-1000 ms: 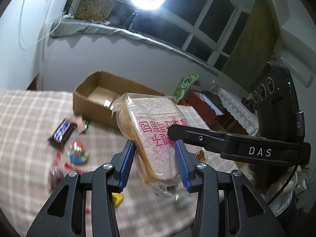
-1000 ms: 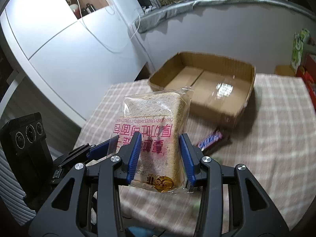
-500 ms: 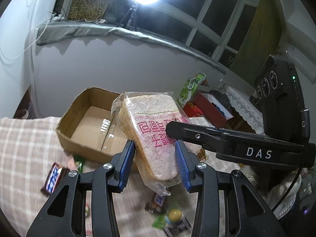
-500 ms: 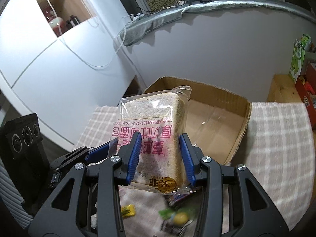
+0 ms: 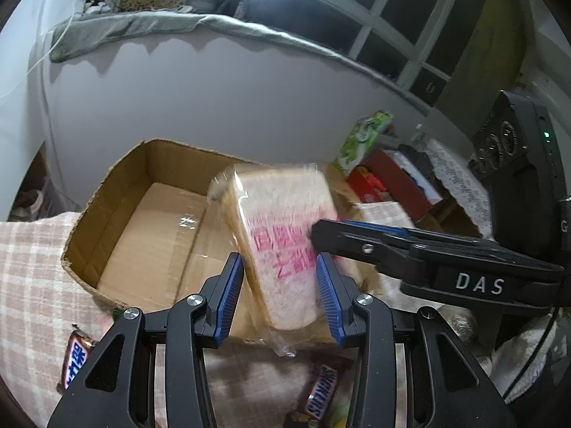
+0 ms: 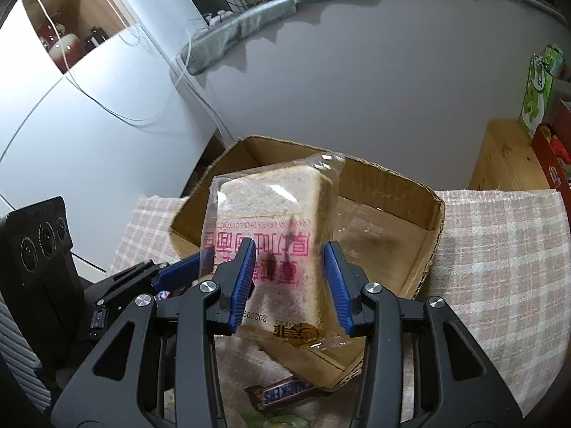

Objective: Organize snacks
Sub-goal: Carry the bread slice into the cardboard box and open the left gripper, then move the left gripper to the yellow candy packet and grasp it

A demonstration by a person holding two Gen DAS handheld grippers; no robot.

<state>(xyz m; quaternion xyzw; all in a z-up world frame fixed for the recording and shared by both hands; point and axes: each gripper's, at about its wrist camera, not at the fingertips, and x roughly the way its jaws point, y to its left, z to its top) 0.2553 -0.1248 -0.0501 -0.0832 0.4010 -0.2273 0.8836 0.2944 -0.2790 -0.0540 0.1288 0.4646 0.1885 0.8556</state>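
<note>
A clear-wrapped bread pack (image 5: 282, 246) with pink print hangs tilted over the open cardboard box (image 5: 153, 235). My left gripper (image 5: 280, 296) is shut on its lower part, blue pads on both sides. My right gripper (image 6: 291, 285) also has the bread pack (image 6: 271, 221) between its pads; its jaws are opening, though the pads still touch the wrapper. In the left wrist view the right gripper (image 5: 323, 230) reaches in from the right. The left gripper (image 6: 178, 273) shows at lower left in the right wrist view. The cardboard box (image 6: 392, 235) has a bare floor.
Snickers bars (image 5: 76, 360) (image 5: 321, 388) lie on the checked tablecloth (image 6: 499, 249) in front of the box; one Snickers bar (image 6: 285, 392) sits below the bread. A white wall stands behind the box. Green and red packages (image 5: 367, 164) sit at the right.
Both grippers carried the bread pack forward and a little down, from over the loose snacks to over the box. The box now looks larger and closer in both views.
</note>
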